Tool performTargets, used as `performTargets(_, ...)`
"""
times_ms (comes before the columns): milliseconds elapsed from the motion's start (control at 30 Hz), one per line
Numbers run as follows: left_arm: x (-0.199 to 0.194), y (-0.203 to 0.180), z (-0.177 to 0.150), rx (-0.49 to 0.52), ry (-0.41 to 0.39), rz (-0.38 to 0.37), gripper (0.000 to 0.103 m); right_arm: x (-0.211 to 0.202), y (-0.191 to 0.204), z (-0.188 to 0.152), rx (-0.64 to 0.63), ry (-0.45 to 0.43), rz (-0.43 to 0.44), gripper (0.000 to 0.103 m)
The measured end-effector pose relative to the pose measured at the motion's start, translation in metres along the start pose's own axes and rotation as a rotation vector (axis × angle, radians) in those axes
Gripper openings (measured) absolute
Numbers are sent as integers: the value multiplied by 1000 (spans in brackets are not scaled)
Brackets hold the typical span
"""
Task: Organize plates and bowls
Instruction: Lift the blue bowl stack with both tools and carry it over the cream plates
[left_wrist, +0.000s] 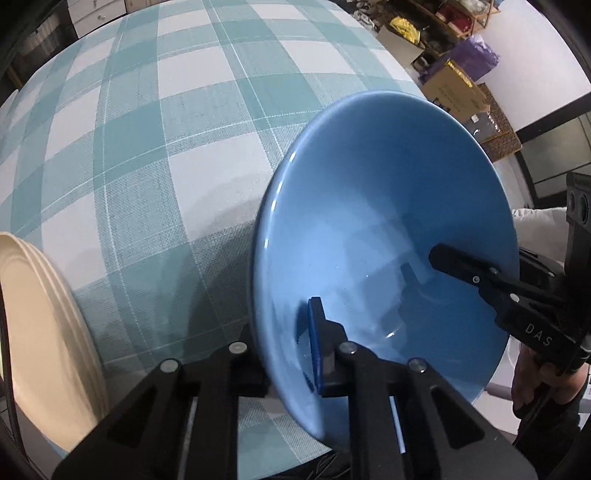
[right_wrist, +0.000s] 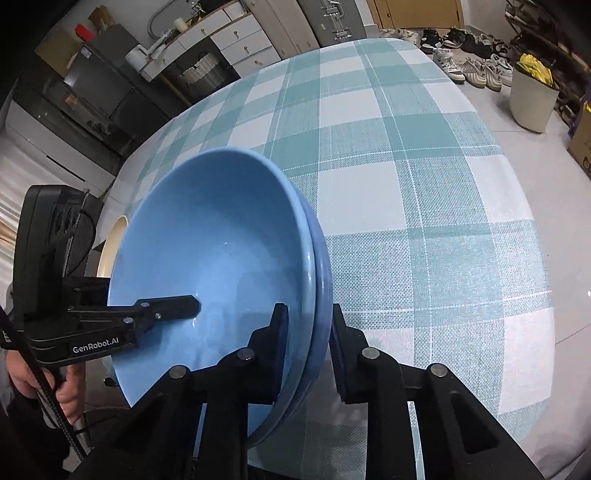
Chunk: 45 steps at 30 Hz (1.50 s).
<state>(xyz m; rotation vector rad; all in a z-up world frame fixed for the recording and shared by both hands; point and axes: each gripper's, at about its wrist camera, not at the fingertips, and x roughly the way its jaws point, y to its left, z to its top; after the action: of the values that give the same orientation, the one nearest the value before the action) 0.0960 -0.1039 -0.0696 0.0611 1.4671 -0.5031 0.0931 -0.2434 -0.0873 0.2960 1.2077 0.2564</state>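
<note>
Two blue bowls, one nested in the other, stand at the near edge of the checked table. My right gripper is shut on their right rim, one finger inside and one outside. My left gripper is shut on the opposite rim of the blue bowl; its blue-padded finger lies inside, the other is hidden behind the wall. Each wrist view shows the other gripper's finger reaching into the bowl. A stack of cream plates lies left of the bowls.
The teal-and-white tablecloth stretches away beyond the bowls. Off the table stand cardboard boxes, a pale bin, rows of shoes and drawers. A hand holds the left gripper's handle.
</note>
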Motion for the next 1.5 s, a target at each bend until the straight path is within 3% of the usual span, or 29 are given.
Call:
performTargets(167,-5,4,2,-18,51,-24,13,3,-7,5,55,46,22,17)
performTargets(400,-9,17,-2,-61,73,-59,13,-2,0,12,38,64,3,16)
performTargets(833,-17,25,3,-61,130,-9,13,11,8,30,40,189,7,11)
performTargets(1500,-37,53,-4,-146,174,-70,13,18,41,69,18,286,-35,9)
